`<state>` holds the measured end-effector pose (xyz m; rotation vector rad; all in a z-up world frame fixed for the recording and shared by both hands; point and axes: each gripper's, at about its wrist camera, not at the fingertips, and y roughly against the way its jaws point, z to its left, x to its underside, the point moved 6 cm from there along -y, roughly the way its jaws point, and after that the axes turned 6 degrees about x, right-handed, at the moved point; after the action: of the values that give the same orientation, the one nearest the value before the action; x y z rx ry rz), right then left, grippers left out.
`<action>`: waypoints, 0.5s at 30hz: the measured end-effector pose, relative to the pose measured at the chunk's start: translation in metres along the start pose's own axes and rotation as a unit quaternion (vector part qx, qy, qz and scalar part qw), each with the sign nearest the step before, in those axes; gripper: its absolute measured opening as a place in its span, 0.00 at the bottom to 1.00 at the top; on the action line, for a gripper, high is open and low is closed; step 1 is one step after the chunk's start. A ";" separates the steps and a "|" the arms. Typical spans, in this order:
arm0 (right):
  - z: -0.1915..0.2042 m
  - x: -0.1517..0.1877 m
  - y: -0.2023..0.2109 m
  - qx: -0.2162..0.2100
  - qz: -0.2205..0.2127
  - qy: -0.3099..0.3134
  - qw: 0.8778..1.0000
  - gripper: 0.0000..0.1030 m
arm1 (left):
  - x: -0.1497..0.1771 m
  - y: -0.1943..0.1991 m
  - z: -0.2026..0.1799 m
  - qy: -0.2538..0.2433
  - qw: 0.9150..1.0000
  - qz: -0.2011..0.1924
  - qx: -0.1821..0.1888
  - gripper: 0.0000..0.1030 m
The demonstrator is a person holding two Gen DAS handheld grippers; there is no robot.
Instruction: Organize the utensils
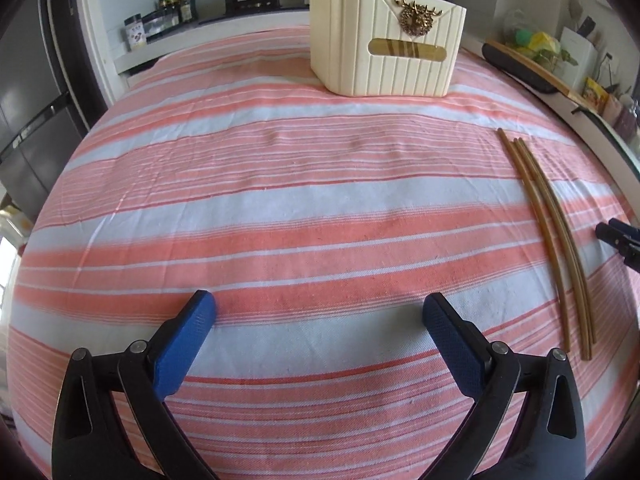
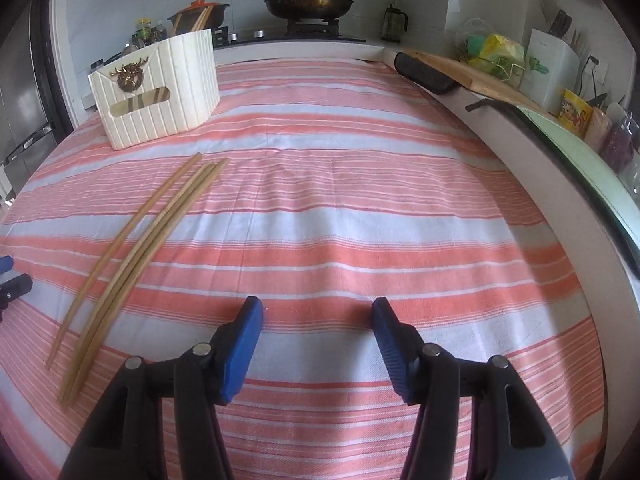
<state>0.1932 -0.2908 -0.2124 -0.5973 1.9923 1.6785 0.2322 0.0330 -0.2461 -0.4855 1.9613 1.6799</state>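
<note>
The left gripper [image 1: 319, 312] — black arms ending in blue textured pads — is held pitched downward, its jaws spread fully apart with nothing between them. The right gripper [image 2: 317, 316], of the same black-and-blue build, is likewise angled downward, its jaws parted about halfway and empty. Each gripper is caught at the edge of the other's wrist view — the two are held side by side, apart. No hand or sleeve is shown in either view.

Both wrist views look down, sharing chopsticks [image 1: 552, 236].
</note>
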 end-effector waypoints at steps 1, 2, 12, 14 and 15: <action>0.000 0.000 0.000 0.001 0.000 0.000 1.000 0.56 | 0.000 0.000 0.000 0.000 1.000 0.000 0.000 1.00; 0.001 0.001 0.000 0.004 0.000 0.003 1.000 0.56 | 0.000 0.000 0.000 0.000 1.000 0.000 0.000 1.00; 0.001 0.000 -0.001 0.003 0.002 0.002 1.000 0.56 | 0.001 0.001 0.000 -0.001 1.000 -0.001 -0.002 1.00; 0.001 0.000 -0.001 0.002 0.002 0.001 1.000 0.56 | 0.001 0.002 0.002 0.001 1.000 -0.002 0.002 0.99; 0.001 0.000 -0.001 0.002 0.002 0.001 1.000 0.56 | 0.000 0.003 0.001 0.002 1.000 -0.003 0.006 0.99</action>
<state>0.1936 -0.2895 -0.2131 -0.5935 1.9988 1.6775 0.2304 0.0349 -0.2438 -0.4896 1.9696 1.6640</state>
